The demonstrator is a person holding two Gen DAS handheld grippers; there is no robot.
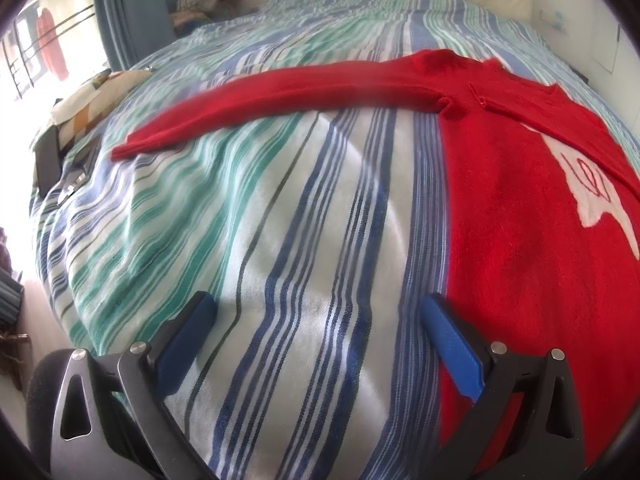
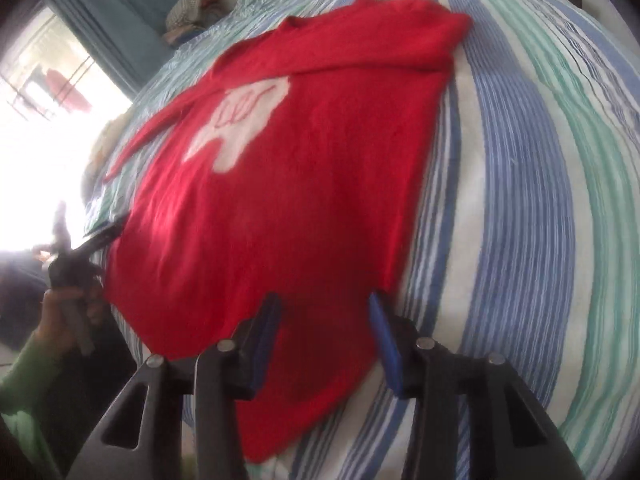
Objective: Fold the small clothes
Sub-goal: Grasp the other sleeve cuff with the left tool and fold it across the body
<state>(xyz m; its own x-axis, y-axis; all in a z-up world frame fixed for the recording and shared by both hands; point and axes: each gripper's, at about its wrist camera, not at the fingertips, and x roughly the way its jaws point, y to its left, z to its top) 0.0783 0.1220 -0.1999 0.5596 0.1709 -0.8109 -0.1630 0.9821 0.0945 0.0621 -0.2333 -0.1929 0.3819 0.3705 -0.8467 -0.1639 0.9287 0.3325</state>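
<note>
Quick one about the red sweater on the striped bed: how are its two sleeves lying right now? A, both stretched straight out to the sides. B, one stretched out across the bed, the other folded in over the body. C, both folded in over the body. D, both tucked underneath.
B: one sleeve lies stretched across the striped bedcover, while the other is folded over the red sweater at its shoulder.
</note>
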